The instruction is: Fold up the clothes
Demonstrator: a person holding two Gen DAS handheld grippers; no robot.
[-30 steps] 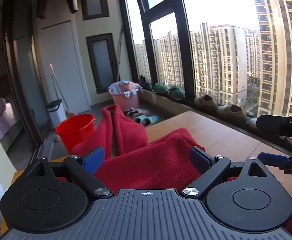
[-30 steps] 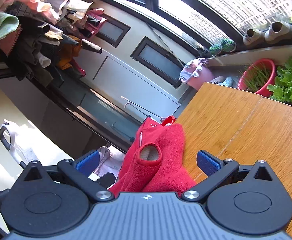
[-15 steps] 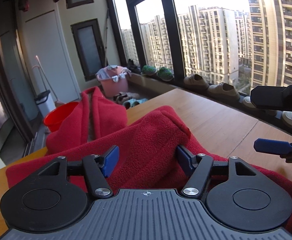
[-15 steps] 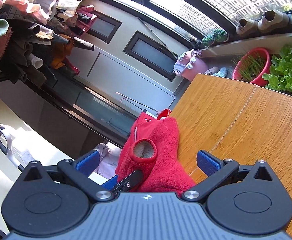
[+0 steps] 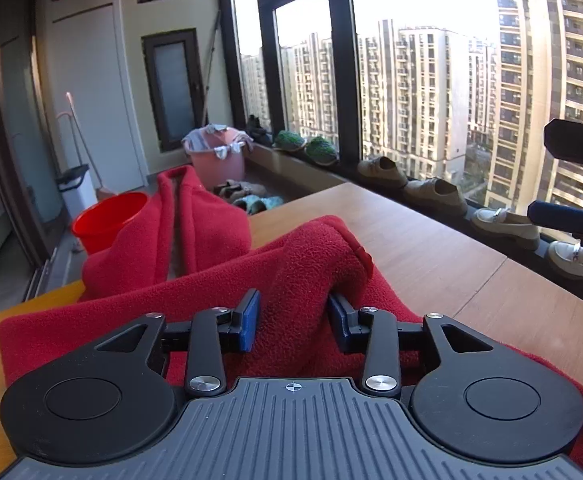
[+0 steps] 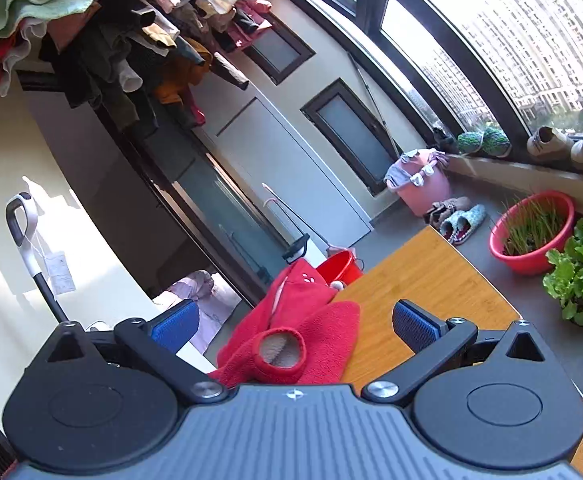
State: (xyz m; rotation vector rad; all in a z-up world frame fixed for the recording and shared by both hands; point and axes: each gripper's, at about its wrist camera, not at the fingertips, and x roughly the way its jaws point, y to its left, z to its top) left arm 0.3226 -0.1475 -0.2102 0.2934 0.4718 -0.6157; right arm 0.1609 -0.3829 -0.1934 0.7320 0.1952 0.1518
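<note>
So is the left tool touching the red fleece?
Touching: the left wrist view shows the left tool with both blue pads pressed into a bunched ridge of the red fleece.

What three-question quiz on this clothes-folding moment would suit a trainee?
1. True or false: the left claw is pinching a fold of the red fleece garment.
2. The right claw is: A) shut on a sleeve, B) open above the sleeve cuff, C) out of view.
3. Fill in: the garment lies on the ____ table.

Key: 1 true; 2 B; 3 wooden.
</note>
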